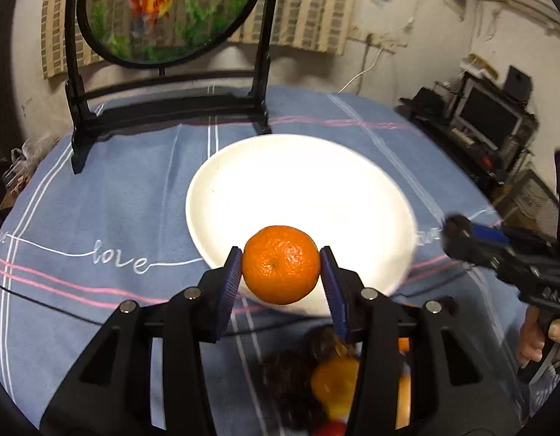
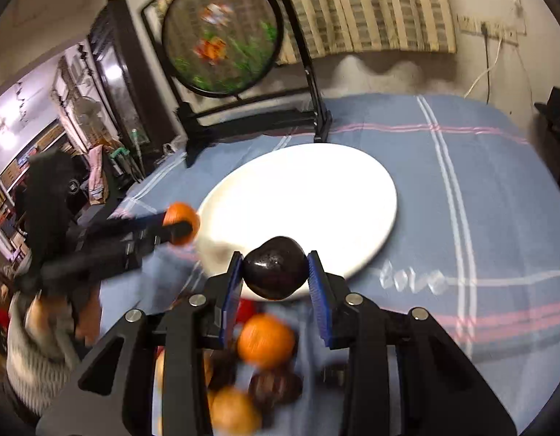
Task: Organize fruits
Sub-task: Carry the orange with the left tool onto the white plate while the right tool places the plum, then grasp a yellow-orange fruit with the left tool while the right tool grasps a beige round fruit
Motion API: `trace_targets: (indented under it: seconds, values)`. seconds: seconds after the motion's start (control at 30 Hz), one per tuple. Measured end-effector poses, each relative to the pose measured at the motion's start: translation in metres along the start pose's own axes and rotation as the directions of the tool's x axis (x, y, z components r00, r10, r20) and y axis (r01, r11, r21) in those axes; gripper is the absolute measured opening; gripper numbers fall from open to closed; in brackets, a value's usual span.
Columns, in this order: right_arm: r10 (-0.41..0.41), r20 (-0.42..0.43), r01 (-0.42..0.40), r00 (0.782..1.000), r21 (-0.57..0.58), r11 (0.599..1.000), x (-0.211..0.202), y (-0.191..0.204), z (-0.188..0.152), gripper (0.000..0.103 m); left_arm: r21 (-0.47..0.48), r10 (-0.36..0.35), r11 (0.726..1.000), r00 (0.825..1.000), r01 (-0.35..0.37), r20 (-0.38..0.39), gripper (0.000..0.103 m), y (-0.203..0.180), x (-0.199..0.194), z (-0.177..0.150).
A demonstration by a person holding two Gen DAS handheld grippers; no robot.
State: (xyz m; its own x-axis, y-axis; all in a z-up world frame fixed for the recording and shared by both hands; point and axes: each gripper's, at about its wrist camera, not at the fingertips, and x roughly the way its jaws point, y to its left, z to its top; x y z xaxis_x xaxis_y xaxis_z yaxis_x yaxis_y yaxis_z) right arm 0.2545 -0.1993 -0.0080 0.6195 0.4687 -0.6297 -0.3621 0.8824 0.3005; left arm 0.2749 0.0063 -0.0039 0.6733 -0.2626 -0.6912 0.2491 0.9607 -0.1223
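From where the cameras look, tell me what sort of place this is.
Most likely a lived-in home room, not a lab. A table under a blue tablecloth stitched with "love" carries a white plate and a framed goldfish screen; cluttered shelves and a worn wall with a loose cable stand behind.

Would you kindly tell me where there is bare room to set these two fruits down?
The white plate is bare across its whole face. Blue tablecloth lies free between the plate and the black stand, and right of the plate. The near edge is crowded with a pile of fruit.
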Motion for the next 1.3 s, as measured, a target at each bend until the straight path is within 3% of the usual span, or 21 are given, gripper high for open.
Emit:
trace_targets:
  seconds: [0.17, 0.2, 0.27, 0.43, 0.6, 0.73, 0.83, 0.97, 1.17, 1.3]
  values:
    - [-0.061, -0.038, 0.060, 0.997, -0.026, 0.998, 0.041, -0.002, 0.011, 0.041, 0.000, -0.003, 1.000, 0.999, 0.003, -0.048, 0.046, 0.004, 0.026, -0.002]
    - [-0.087, -0.051, 0.085, 0.995, -0.044, 0.995, 0.044, 0.001, 0.009, 0.063, -0.005, -0.008, 1.000, 0.999, 0.007, -0.051, 0.047, 0.006, 0.029, -0.004]
    - [-0.151, -0.025, 0.149, 0.988, -0.084, 0.985, 0.044, 0.003, 0.008, 0.075, -0.008, -0.011, 1.000, 0.999, 0.011, -0.045, 0.064, 0.008, 0.032, -0.005]
    - [-0.154, 0.033, 0.157, 0.987, -0.095, 0.983, 0.035, 0.000, 0.011, 0.075, -0.031, -0.011, 0.999, 1.000, 0.010, -0.023, 0.067, 0.018, 0.027, -0.006]
    - [-0.135, 0.106, 0.140, 0.985, -0.041, 0.989, -0.008, -0.003, 0.001, 0.077, -0.045, -0.023, 0.999, 1.000, 0.023, 0.003, 0.070, 0.019, 0.004, -0.014]
    - [-0.138, 0.136, 0.138, 0.981, 0.012, 0.990, -0.036, -0.010, -0.026, 0.087, 0.015, -0.032, 0.999, 0.999, 0.031, 0.028, 0.080, 0.002, -0.023, -0.038]
    - [-0.145, 0.147, 0.142, 0.978, 0.029, 0.989, -0.050, -0.013, -0.044, 0.091, 0.078, 0.009, 0.997, 0.999, -0.013, 0.054, 0.084, -0.013, -0.035, -0.059]
    - [-0.118, 0.164, 0.108, 0.979, 0.066, 0.992, -0.064, -0.017, -0.061, 0.095, 0.108, 0.044, 0.993, 0.997, -0.051, 0.067, 0.084, -0.021, -0.036, -0.068]
    - [-0.085, 0.179, 0.076, 0.980, 0.060, 0.995, -0.068, -0.013, -0.065, 0.099, 0.166, 0.037, 0.985, 0.998, -0.045, 0.049, 0.084, -0.033, -0.030, -0.080]
    - [-0.076, 0.168, 0.068, 0.983, 0.054, 0.996, -0.066, -0.011, -0.066, 0.099, 0.148, 0.003, 0.989, 1.000, -0.008, 0.030, 0.084, -0.029, -0.022, -0.080]
